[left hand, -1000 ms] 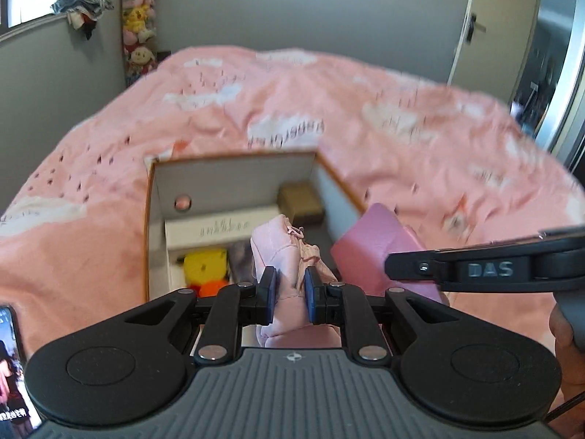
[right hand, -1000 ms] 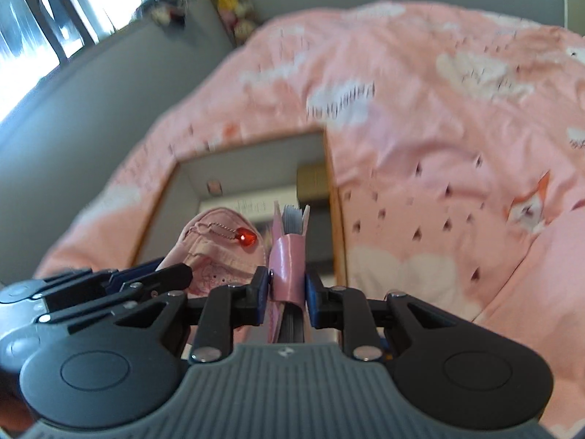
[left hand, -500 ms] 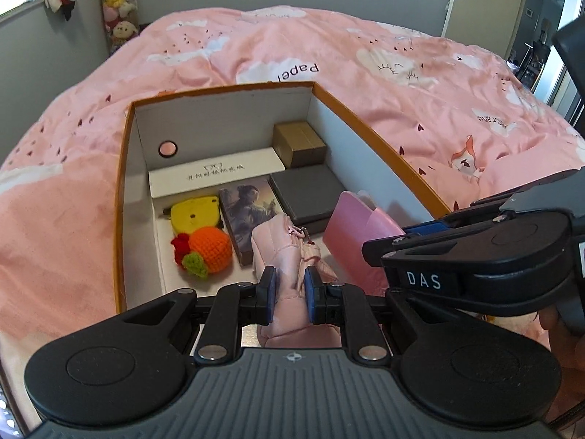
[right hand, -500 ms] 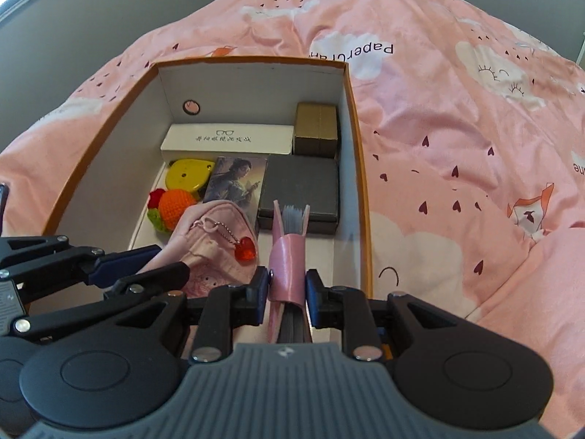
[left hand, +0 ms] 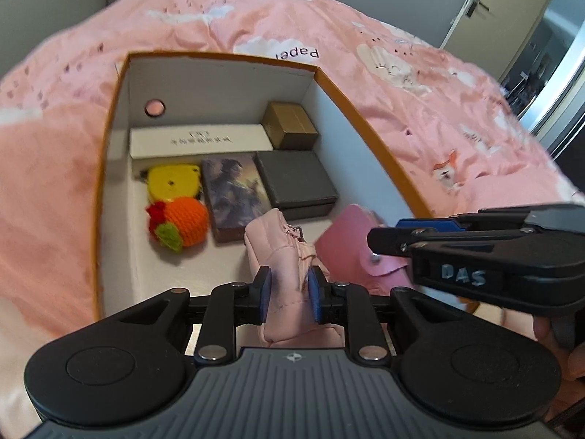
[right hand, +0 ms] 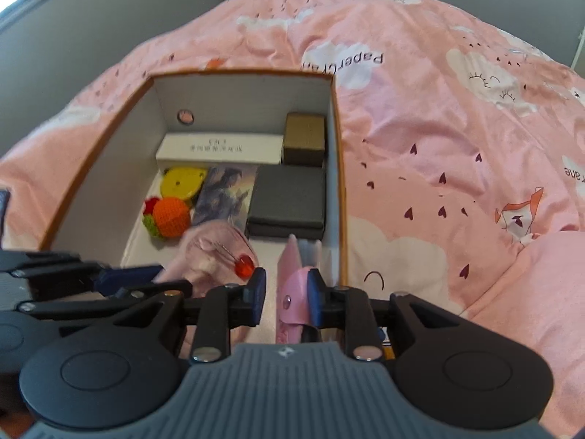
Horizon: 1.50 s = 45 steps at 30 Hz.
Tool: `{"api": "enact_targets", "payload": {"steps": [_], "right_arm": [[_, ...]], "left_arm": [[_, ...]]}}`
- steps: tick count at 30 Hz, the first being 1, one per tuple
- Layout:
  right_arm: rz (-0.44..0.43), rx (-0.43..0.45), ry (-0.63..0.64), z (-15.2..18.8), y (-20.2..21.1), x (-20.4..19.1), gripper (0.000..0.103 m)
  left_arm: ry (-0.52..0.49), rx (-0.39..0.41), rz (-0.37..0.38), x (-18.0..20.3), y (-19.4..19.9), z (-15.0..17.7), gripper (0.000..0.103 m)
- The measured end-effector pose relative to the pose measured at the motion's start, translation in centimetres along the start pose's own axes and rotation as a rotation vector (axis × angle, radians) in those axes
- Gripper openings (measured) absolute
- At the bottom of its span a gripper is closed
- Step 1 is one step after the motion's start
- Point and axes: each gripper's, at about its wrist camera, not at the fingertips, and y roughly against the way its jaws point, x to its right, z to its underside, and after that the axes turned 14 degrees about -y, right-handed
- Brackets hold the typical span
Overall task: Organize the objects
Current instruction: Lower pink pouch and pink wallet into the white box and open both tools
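Note:
An orange-rimmed cardboard box (left hand: 365, 120) lies open on a pink bed. Over its near end my left gripper (left hand: 289, 289) holds a pale pink padded pouch (left hand: 281, 248). The jaws are opening, but both pads still touch the pouch. From the right wrist view the pouch (right hand: 208, 252) shows a red heart charm (right hand: 244, 267). My right gripper (right hand: 286, 292) has a pink snap wallet (right hand: 296, 285) between its fingers. The wallet leans on the right pad, with a gap at the left pad. It stands by the box's right wall (right hand: 340, 183). The left wrist view shows the wallet (left hand: 343, 245) beside the pouch.
Inside the box lie a long white carton (left hand: 197, 142), a brown box (left hand: 292, 124), a dark grey case (left hand: 296, 183), a picture-printed pack (left hand: 234, 190), a yellow knitted piece (left hand: 172, 183) and an orange knitted fruit (left hand: 182, 223). The pink bedspread (right hand: 457, 146) surrounds it.
Both grippers have sunk and tipped down toward the box's near end. The right jaws have spread, freeing the wallet's left side. The left jaws have widened slightly around the pouch.

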Motion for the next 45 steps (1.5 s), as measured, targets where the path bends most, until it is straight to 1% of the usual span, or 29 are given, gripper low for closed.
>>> {"api": "enact_targets", "payload": {"steps": [1,3,4,7,8,10,11,13,14,15,17,18,20,21,22,27,30,32,36,38,40,43,45], "right_arm": [[-0.014,0.015,-0.017,-0.1,0.4,0.3,0.026],[-0.01,0.059,-0.034,-0.2,1.4,0.9,0.026],[-0.025,0.068,-0.05,-0.3,1.8,1.3,0.025],[-0.076,0.075,-0.124,-0.5,2.4,2.5,0.025],[-0.086,0.078,-0.134,-0.5,2.6,2.7,0.025],[-0.098,0.087,-0.145,-0.4,2.9,2.8,0.025],[-0.089,0.099,-0.147,-0.3,3.1,2.8,0.029],[-0.064,0.135,-0.149,-0.3,3.7,3.1,0.032],[-0.071,0.144,-0.166,-0.3,4.0,3.4,0.036],[-0.085,0.149,-0.188,-0.4,4.3,3.9,0.037],[-0.094,0.152,-0.213,-0.4,4.5,4.4,0.037],[-0.085,0.153,-0.216,-0.4,4.4,4.6,0.037],[-0.08,0.144,-0.231,-0.3,4.2,5.0,0.037],[-0.087,0.136,-0.247,-0.2,4.2,5.4,0.037],[-0.095,0.128,-0.263,-0.1,4.1,5.7,0.037],[-0.098,0.109,-0.293,0.4,4.0,6.8,0.037],[-0.102,0.11,-0.306,0.6,4.2,7.3,0.041],[-0.103,0.113,-0.313,0.7,4.3,7.6,0.045],[-0.103,0.129,-0.332,1.1,5.0,8.4,0.046],[-0.097,0.134,-0.343,1.5,5.7,8.9,0.046],[-0.086,0.123,-0.344,2.1,6.2,9.3,0.046],[-0.072,0.096,-0.336,3.6,7.1,9.6,0.046],[-0.058,0.076,-0.332,4.8,7.4,9.7,0.045]], "left_arm": [[0.014,-0.001,0.02,-0.1,-0.1,0.0,0.024],[0.037,0.007,0.055,-0.2,-0.1,-0.1,0.024],[0.051,0.014,0.081,-0.3,-0.1,-0.2,0.024],[0.098,0.027,0.157,-0.4,-0.3,-0.5,0.025],[0.11,0.031,0.176,-0.3,-0.4,-0.6,0.028],[0.138,0.038,0.221,-0.4,-0.6,-0.7,0.031],[0.159,0.039,0.245,-0.5,-0.9,-0.8,0.031],[0.208,0.042,0.282,-0.6,-1.4,-0.9,0.033],[0.229,0.043,0.3,-0.6,-1.7,-1.0,0.034],[0.245,0.038,0.314,-0.5,-2.0,-1.1,0.034],[0.255,0.026,0.325,-0.3,-2.6,-1.4,0.034],[0.248,0.018,0.322,0.0,-3.0,-1.6,0.033],[0.209,0.0,0.278,0.8,-3.4,-2.1,0.019],[0.186,0.002,0.261,1.2,-3.4,-2.2,0.019],[0.167,0.004,0.256,1.4,-3.6,-2.4,0.019],[0.154,-0.005,0.255,1.8,-3.6,-2.4,0.019],[0.147,0.011,0.243,1.9,-3.1,-2.3,0.02],[0.14,0.024,0.232,2.0,-2.6,-2.3,0.021],[0.1,0.066,0.178,2.5,-1.0,-2.4,0.021],[0.064,0.094,0.148,3.1,0.3,-2.5,0.021],[0.014,0.113,0.133,3.9,1.8,-2.6,0.022],[-0.051,0.117,0.157,5.3,3.9,-2.3,0.022],[-0.057,0.092,0.195,6.0,4.7,-1.8,0.022]]}}
